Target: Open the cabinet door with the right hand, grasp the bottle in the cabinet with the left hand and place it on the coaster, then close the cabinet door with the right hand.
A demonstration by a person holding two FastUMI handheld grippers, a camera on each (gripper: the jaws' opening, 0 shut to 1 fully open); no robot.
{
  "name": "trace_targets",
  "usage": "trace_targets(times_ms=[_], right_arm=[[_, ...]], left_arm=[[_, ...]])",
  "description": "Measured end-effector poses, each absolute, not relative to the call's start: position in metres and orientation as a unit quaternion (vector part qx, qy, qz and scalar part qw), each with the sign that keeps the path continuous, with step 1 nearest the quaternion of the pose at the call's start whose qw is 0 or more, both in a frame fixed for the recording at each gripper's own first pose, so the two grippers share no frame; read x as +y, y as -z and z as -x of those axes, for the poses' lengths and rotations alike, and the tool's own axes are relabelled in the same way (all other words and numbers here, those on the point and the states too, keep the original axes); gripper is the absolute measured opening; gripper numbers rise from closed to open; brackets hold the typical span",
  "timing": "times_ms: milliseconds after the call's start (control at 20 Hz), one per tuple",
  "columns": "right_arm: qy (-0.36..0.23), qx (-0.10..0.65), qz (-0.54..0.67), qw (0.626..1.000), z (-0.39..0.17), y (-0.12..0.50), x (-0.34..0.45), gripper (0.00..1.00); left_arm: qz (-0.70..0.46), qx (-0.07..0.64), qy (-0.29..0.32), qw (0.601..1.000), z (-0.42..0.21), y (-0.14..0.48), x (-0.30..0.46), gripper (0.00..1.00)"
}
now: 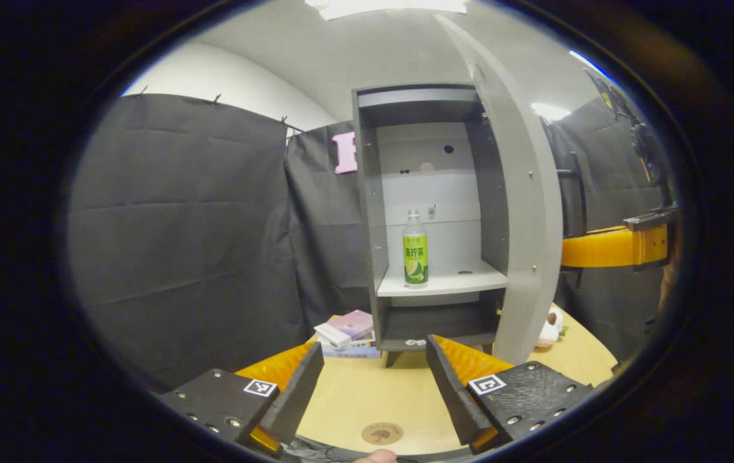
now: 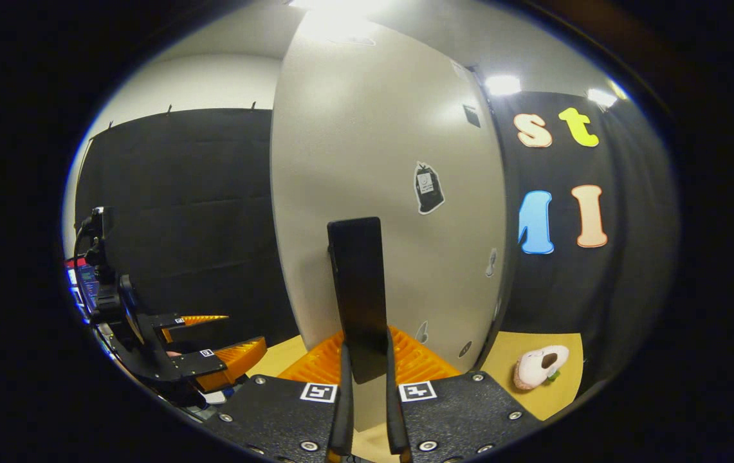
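Bottle (image 1: pixel 415 249) stands upright, cap up; left claw (image 1: pixel 374 386) gapes empty, right claw (image 2: pixel 365 399) pinches door handle (image 2: pixel 359 296).

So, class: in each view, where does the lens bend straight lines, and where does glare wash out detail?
Left gripper view: the open cabinet door bows into an arc, while the bottle near centre stays sharp and evenly lit. Right gripper view: ceiling light blows out the door's top, and the handle between the right gripper fingers looks stretched.
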State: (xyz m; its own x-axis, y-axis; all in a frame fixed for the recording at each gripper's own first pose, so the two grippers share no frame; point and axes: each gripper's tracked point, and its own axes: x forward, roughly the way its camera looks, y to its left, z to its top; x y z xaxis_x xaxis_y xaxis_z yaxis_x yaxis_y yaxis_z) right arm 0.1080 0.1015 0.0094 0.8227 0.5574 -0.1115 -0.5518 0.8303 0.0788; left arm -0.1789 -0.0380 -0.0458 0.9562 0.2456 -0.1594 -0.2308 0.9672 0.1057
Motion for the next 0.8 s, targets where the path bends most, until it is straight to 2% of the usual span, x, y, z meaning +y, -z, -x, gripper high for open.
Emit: trace_targets(times_ms=[400, 450, 600, 650, 700, 750, 800], right_arm=[[-0.207, 0.052, -0.032, 0.976, -0.114, -0.009, 0.065, 0.24], [-0.198, 0.05, -0.033, 0.978, -0.115, -0.01, 0.061, 0.24], [-0.157, 0.045, -0.035, 0.986, -0.11, -0.008, 0.046, 0.23], [-0.14, 0.042, -0.035, 0.989, -0.107, -0.008, 0.04, 0.22], [-0.126, 0.039, -0.035, 0.991, -0.106, -0.008, 0.035, 0.21], [-0.112, 0.038, -0.035, 0.992, -0.105, -0.009, 0.029, 0.22], [-0.102, 0.04, -0.042, 0.993, -0.106, -0.007, 0.025, 0.22]], left_arm=[[-0.06, 0.072, -0.095, 0.991, 0.152, 0.034, -0.062, 0.92], [-0.067, 0.068, -0.09, 0.991, 0.144, 0.031, -0.065, 0.85], [-0.08, 0.059, -0.066, 0.993, 0.108, 0.028, -0.074, 0.84], [-0.081, 0.058, -0.057, 0.993, 0.094, 0.029, -0.076, 0.92], [-0.083, 0.051, -0.051, 0.994, 0.08, 0.027, -0.075, 0.92], [-0.083, 0.037, -0.043, 0.995, 0.06, 0.023, -0.074, 0.99], [-0.083, 0.029, -0.031, 0.996, 0.041, 0.019, -0.076, 0.99]])
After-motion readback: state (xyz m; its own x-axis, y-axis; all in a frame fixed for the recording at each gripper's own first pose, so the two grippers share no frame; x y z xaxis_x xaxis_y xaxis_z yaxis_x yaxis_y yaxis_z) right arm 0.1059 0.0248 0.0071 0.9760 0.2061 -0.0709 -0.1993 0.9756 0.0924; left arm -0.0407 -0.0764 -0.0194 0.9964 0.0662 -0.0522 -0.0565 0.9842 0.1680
